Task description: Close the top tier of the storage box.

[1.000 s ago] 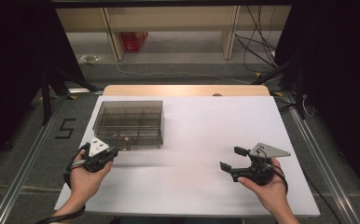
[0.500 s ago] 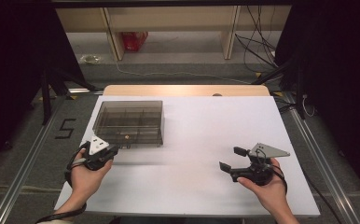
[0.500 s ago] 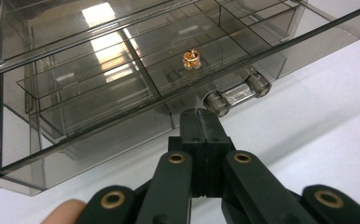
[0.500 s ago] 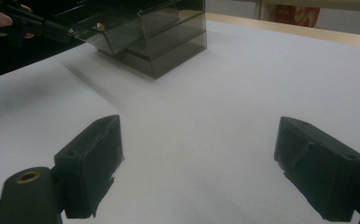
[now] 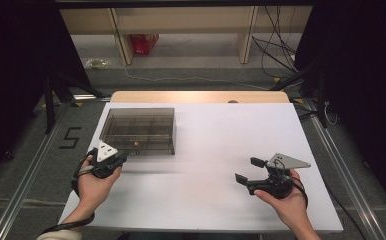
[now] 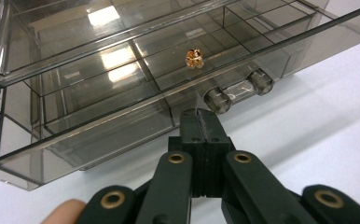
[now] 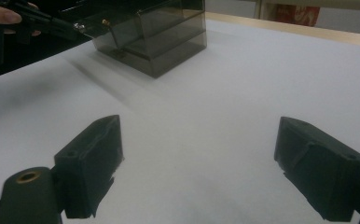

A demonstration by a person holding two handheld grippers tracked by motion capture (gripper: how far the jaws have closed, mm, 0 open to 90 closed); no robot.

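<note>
Smoked-plastic compartment box sits far left on the surface; left gripper, jaws shut and empty, points near its clear knob. Right gripper gapes empty. Risk: closed jaws shove the box instead of gripping the knob.

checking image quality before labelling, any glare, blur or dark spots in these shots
Left gripper view: bright lamp reflections glare on the smoky clear compartment box, and the shut left gripper is soft at the bottom. Right gripper view: the open right gripper is blurred and the box looks dim. High view: even light on the white table, dark surroundings.
</note>
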